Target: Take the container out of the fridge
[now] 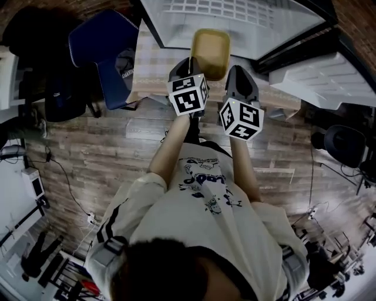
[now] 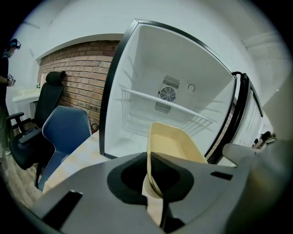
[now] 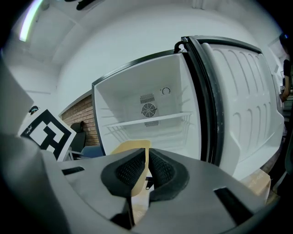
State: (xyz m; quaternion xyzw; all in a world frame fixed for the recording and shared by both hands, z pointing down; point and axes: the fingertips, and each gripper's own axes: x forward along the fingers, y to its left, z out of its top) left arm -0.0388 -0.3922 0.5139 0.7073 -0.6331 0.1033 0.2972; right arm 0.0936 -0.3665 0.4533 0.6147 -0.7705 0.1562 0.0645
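A shallow yellow container [image 1: 210, 53] hangs in front of the open, empty fridge [image 1: 235, 17], outside its opening. Both grippers hold it. My left gripper [image 1: 189, 69] is shut on the container's left rim; in the left gripper view the thin wall of the container [image 2: 171, 144] runs between the jaws of the left gripper [image 2: 155, 183]. My right gripper [image 1: 238, 76] is shut on the right rim, and in its own view the wall of the container [image 3: 132, 153] is pinched by the right gripper [image 3: 145, 171]. The fridge interior [image 2: 169, 96] shows one wire shelf with nothing on it.
The fridge door [image 1: 320, 76] stands swung open at the right, and the same door [image 3: 247, 105] fills the right of the right gripper view. A blue chair [image 1: 103, 50] and a black office chair [image 2: 46, 100] stand to the left. A pale tabletop [image 1: 154, 59] lies under the fridge.
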